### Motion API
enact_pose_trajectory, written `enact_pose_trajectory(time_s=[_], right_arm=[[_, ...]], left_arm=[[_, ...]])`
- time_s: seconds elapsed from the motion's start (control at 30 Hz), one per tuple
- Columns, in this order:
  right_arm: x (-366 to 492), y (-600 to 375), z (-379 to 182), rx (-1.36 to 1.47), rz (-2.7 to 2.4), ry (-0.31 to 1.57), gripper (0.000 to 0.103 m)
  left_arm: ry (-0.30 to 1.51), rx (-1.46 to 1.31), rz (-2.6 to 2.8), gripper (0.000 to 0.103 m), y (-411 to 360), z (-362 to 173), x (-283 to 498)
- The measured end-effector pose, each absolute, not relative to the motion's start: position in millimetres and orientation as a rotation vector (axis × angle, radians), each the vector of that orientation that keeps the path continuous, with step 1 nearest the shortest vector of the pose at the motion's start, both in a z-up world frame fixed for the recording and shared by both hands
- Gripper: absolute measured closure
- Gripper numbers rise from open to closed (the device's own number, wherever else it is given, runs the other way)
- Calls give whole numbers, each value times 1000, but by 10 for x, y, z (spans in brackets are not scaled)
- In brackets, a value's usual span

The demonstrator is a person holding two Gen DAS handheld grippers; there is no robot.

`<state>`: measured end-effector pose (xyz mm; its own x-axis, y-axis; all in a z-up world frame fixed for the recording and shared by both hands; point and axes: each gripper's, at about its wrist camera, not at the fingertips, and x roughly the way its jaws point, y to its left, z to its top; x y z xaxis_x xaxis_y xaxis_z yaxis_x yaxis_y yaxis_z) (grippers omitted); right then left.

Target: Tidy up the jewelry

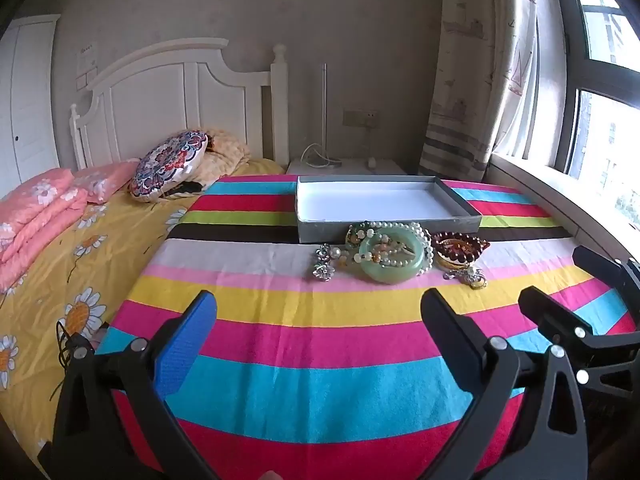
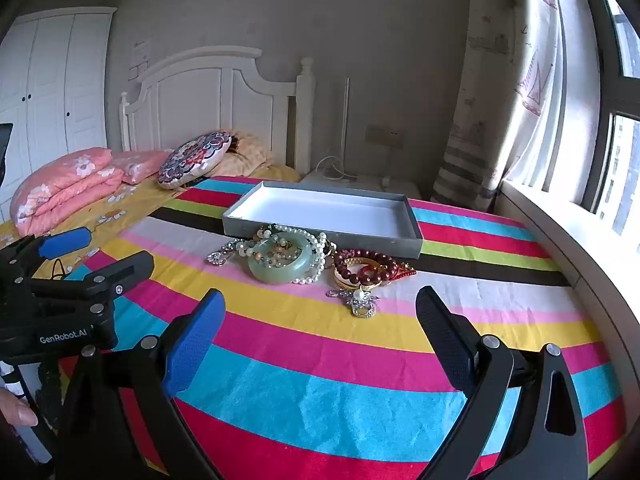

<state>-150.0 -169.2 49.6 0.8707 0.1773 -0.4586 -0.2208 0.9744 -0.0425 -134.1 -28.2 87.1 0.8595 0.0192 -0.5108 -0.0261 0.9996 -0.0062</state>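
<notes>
A heap of jewelry lies on a striped cloth [image 1: 280, 328] just in front of a shallow grey box [image 1: 384, 202] with a white inside. In the heap are a green jade bangle [image 1: 390, 260] [image 2: 284, 258], white pearl strands [image 1: 420, 236] [image 2: 316, 248], dark red bead bracelets [image 1: 460, 248] [image 2: 368, 268] and silver brooches [image 1: 324, 262] [image 2: 360, 300]. My left gripper [image 1: 320, 312] stands open, short of the heap, with nothing between its fingers. My right gripper [image 2: 320, 308] is open too, close behind the silver brooch. The box [image 2: 320, 216] holds nothing.
The cloth lies on a bed with a yellow daisy sheet [image 1: 60, 264], pink quilts [image 1: 36, 216] and a patterned round cushion [image 1: 170, 164]. A white headboard [image 1: 168, 96] and nightstand [image 1: 344, 166] stand behind. A window sill [image 2: 568, 224] and curtain [image 1: 480, 80] run along the right.
</notes>
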Motion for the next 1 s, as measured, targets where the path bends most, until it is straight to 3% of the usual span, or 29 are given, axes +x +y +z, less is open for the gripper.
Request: enact_pose_trajectory(time_s=[1.0], right_arm=[[-1470, -1670, 494, -101, 202, 468, 11]], left_arm=[[521, 23, 49, 2, -270, 849, -1380]])
